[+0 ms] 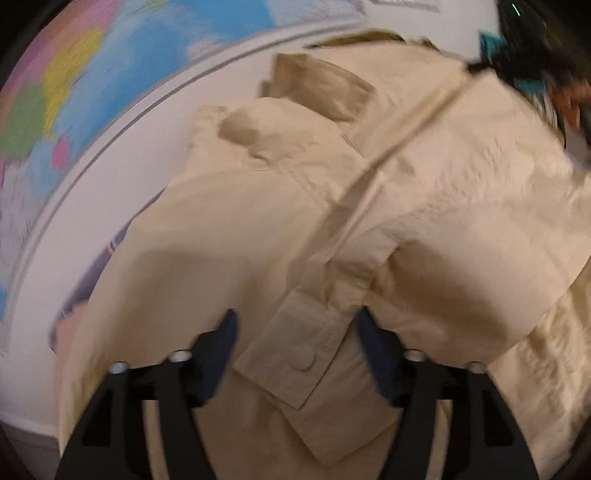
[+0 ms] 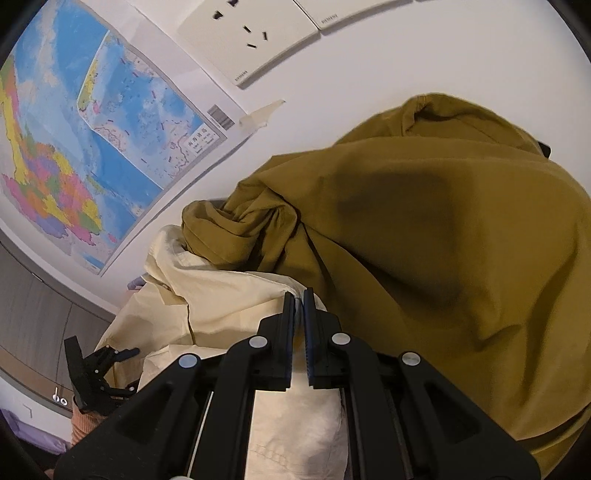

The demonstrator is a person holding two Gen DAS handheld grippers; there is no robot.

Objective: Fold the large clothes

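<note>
Cream jacket (image 1: 332, 206) lay beneath our left gripper (image 1: 297, 328) — jaws spread over its buttoned cuff (image 1: 295, 354). Our right gripper (image 2: 298, 302) was clamped on its edge beside an ochre garment (image 2: 424, 240) — wall map (image 2: 92, 147) behind.

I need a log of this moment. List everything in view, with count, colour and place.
cream jacket: one, pale cream, spread below the left hand-held gripper; an edge is pinched in the right one
mustard garment: one, dark yellow, heaped beside the cream jacket
wall map: one, blue with coloured patches, taped to the white wall
wall socket: one, white, above the map
left hand-held gripper: black, open, over a buttoned cuff
right hand-held gripper: black, shut on the jacket
</note>
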